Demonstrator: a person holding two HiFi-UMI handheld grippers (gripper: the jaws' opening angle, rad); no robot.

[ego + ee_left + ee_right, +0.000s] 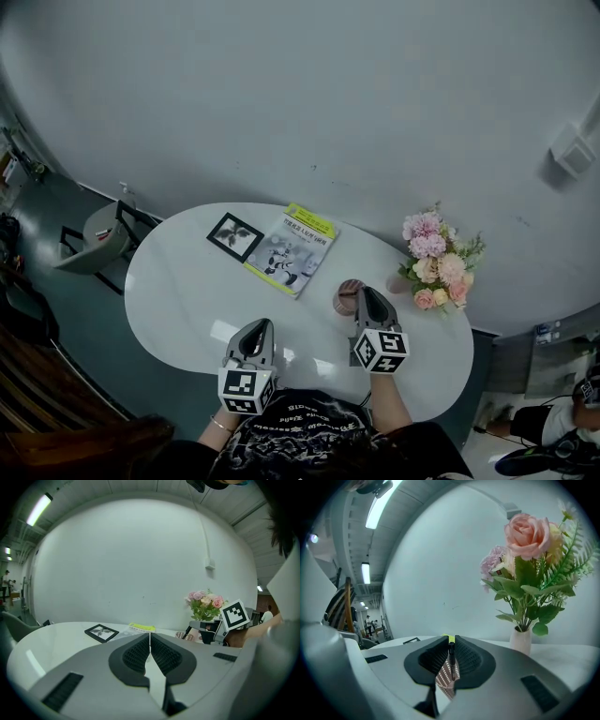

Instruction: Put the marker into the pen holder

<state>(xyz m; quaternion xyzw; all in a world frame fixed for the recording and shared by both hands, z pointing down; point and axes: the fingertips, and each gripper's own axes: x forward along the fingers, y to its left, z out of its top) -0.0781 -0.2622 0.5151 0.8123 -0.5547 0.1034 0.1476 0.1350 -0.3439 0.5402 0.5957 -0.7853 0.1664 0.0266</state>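
Observation:
A thin black marker (pixel 451 656) stands upright between the pads of my right gripper (pixel 451 644), which is shut on it. Directly below it shows the mesh pen holder (pixel 447 679), a pinkish perforated cup. In the head view the pen holder (pixel 348 297) stands on the white table just left of my right gripper (pixel 364 292); the marker is hidden there. My left gripper (pixel 258 325) hovers over the table's near side, well left of the cup. Its jaws meet at the tips with nothing between them (pixel 150 644).
A vase of pink flowers (pixel 436 262) stands at the table's right end, close behind the cup. A yellow-edged booklet (pixel 292 248) and a black picture frame (pixel 234 235) lie toward the far side. The round white table (pixel 178 291) has a grey chair (pixel 98 239) at its left.

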